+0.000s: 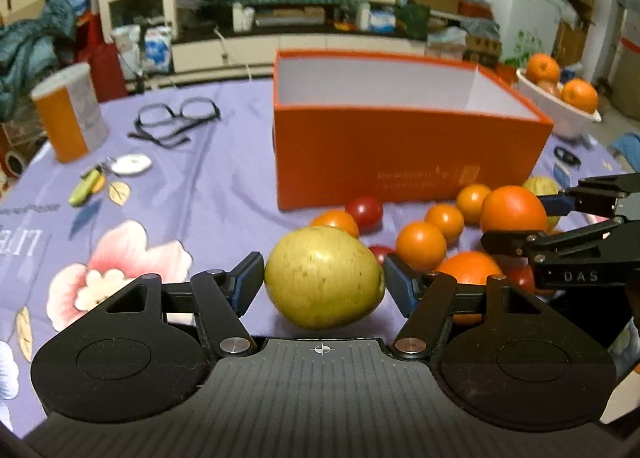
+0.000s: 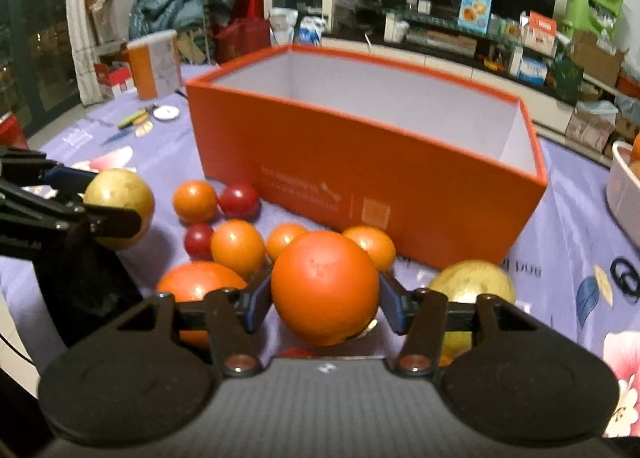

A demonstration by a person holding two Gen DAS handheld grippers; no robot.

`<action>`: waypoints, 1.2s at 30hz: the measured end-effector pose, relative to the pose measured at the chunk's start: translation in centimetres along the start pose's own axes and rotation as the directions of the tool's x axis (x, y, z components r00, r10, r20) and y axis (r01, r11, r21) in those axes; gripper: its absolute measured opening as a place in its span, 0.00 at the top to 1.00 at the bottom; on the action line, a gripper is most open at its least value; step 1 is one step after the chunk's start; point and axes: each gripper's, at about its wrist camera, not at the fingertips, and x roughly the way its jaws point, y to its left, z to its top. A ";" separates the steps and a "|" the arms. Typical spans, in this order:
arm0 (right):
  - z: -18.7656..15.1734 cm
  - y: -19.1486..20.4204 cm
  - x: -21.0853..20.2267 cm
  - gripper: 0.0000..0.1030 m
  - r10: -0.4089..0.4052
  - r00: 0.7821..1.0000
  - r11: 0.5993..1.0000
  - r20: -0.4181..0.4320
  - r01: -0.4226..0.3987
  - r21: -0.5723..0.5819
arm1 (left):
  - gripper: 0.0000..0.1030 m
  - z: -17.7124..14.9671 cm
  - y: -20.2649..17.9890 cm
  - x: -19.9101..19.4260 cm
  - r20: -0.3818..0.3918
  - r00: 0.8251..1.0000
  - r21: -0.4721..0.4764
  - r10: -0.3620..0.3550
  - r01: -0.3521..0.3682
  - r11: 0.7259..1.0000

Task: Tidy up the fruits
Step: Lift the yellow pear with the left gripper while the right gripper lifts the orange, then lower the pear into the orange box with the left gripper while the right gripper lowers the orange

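My left gripper is shut on a yellow-green pear, held just above the cloth; it also shows in the right wrist view. My right gripper is shut on a large orange, seen from the left wrist view too. An open orange box with a white inside stands behind the fruit pile. Several small oranges and red fruits lie on the cloth in front of it. A second pear lies at the right.
A white bowl with oranges stands right of the box. Glasses, an orange-and-white can, a small white disc and a green tool lie on the left of the purple flowered tablecloth.
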 end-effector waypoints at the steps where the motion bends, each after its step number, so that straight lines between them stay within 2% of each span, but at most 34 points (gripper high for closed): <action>1: 0.2 0.2 -0.4 0.45 -0.002 1.000 1.000 0.015 0.002 -0.007 | 0.55 0.1 -0.1 -0.4 0.017 1.000 -0.003 0.002 -0.002 1.000; 5: 1.0 0.1 -1.9 0.45 0.000 0.997 1.000 0.074 0.000 0.007 | 0.55 1.2 -0.6 -2.1 0.081 0.997 -0.024 0.012 -0.010 1.000; 10: 2.3 -0.4 -3.9 0.45 -0.020 0.989 0.999 0.148 0.014 0.040 | 0.55 3.1 -1.5 -4.7 0.205 0.979 0.011 0.019 -0.022 1.000; 17: 3.9 -1.5 -4.8 0.45 -0.054 0.983 0.996 0.176 0.041 0.077 | 0.55 5.0 -1.8 -5.4 0.261 0.964 0.002 0.047 -0.050 0.999; 24: 7.7 -3.8 -4.7 0.45 -0.134 0.966 0.984 0.221 0.103 0.147 | 0.55 9.9 -2.6 -3.6 0.324 0.944 -0.007 0.058 -0.059 0.998; 28: 10.0 -6.0 -2.7 0.45 -0.193 0.957 0.961 0.215 0.140 0.239 | 0.55 12.4 -3.2 -0.6 0.323 0.944 -0.017 0.067 -0.065 0.998; 32: 10.9 -7.5 0.0 0.45 -0.231 0.955 0.941 0.184 0.171 0.291 | 0.55 13.0 -4.0 3.4 0.272 0.960 -0.031 0.062 -0.056 0.998; 36: 10.3 -7.7 3.0 0.45 -0.263 0.958 0.937 0.118 0.224 0.268 | 0.55 12.7 -5.0 7.0 0.209 0.973 -0.022 0.093 -0.090 0.996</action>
